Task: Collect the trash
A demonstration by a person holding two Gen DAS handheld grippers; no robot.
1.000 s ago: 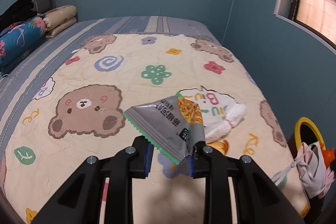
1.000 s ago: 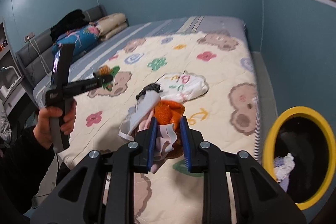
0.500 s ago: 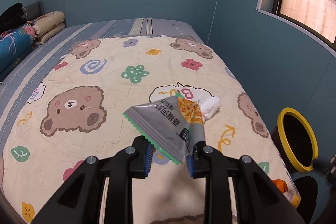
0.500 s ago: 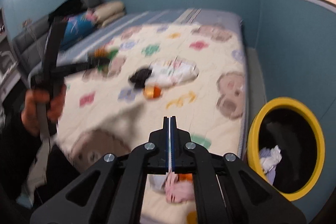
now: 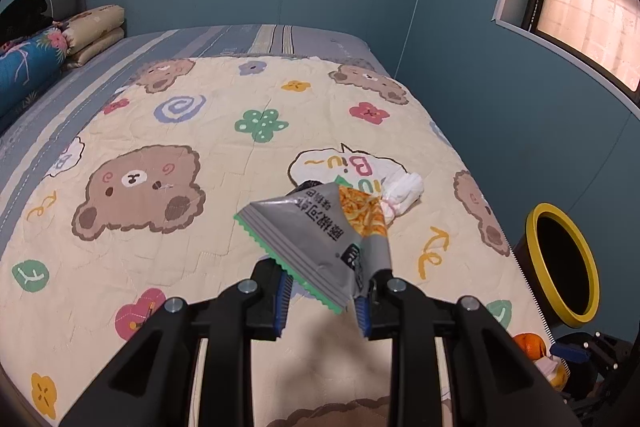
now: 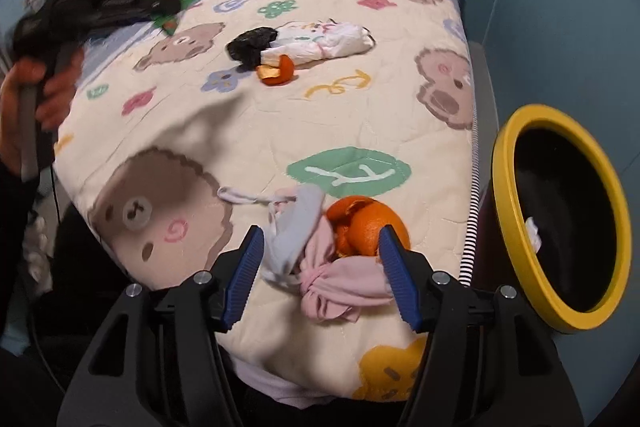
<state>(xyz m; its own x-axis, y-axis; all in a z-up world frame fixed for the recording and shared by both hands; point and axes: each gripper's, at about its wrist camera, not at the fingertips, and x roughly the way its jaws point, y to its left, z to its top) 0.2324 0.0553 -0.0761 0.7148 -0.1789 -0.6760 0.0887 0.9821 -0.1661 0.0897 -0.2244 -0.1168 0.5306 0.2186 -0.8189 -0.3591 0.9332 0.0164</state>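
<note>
A cream quilted bedspread printed with brown bears, flowers and leaves covers the bed where a trash pickup is midway: the job in hand appears to be gathering scattered litter for the round black bin with a glossy yellow rim that stands just beside the bed's edge. A white crumpled tissue sits inside it. The right hand-held gripper, its ribbed blue pads parting, straddles a knotted bundle of soft pink and pale grey cloth with torn orange peel at the bed's near corner; the pads do not press on it. The next move likely calls for closing on the limp bundle and swinging it over the rim. The left hand-held gripper pinches a stiff, crinkled grey foil snack wrapper with a green serrated edge above the bedspread. Farther up the bed lie a white tied bag, a black crumpled scrap and another curl of orange peel.
</note>
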